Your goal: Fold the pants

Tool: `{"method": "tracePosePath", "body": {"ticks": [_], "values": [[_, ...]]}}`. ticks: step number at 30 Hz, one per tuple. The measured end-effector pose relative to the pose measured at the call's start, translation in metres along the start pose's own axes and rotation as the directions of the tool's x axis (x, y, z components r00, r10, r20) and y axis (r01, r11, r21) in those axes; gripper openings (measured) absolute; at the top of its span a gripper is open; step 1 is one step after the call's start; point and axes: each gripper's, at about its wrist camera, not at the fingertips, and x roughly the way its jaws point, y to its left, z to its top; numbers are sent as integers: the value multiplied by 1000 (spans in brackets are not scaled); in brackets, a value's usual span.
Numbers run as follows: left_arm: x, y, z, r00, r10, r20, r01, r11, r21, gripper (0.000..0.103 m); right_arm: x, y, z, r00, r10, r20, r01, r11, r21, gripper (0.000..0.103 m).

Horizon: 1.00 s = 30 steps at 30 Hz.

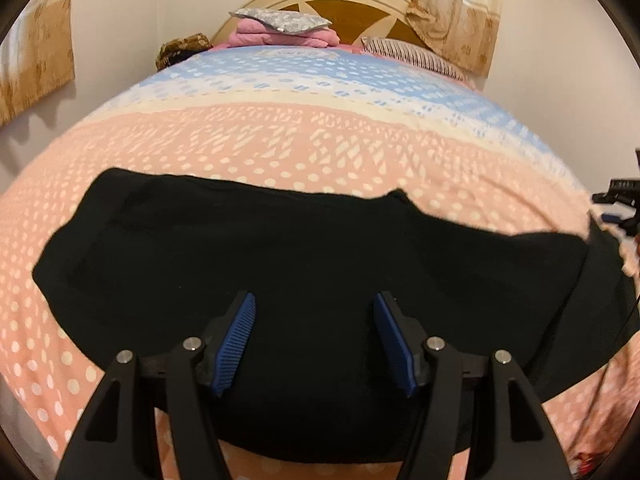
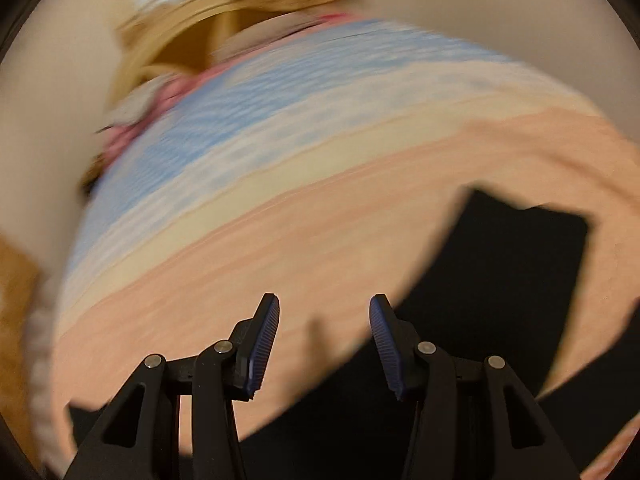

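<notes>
Fingers of my left gripper (image 1: pixel 314 318) stand spread and empty, tilted down over the black pants (image 1: pixel 280 248) lying flat on the bedspread (image 1: pixel 280 136). My right gripper (image 2: pixel 324 322), blurred, also parted, grips nothing beside the pants (image 2: pixel 500 280).

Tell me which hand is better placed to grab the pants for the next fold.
Probably left: the left gripper hangs open directly over the black pants. The right gripper is over bare bedspread, its view blurred.
</notes>
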Motion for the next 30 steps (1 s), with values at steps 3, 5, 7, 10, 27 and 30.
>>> {"method": "tracePosePath", "body": {"ticks": [3, 5, 7, 10, 27, 30], "values": [[2, -7, 0, 999, 32, -3, -32, 999, 44, 69, 22, -15, 11, 989, -143, -31, 142, 990, -16, 49], [1, -7, 0, 999, 36, -7, -36, 998, 45, 70, 40, -17, 15, 982, -175, -68, 173, 985, -23, 49], [2, -6, 1, 999, 34, -11, -33, 999, 39, 71, 46, -13, 18, 975, -212, -59, 208, 976, -64, 49], [2, -7, 1, 999, 46, -14, -45, 998, 45, 72, 46, -16, 21, 973, -220, -69, 214, 974, -76, 44], [7, -11, 3, 998, 58, -20, -57, 997, 46, 78, -138, -213, -135, 930, 231, 286, -332, 861, 384, 6], [8, -11, 5, 998, 62, -24, -61, 997, 41, 78, -123, -240, -166, 932, 269, 244, -355, 816, 455, 7]]}}
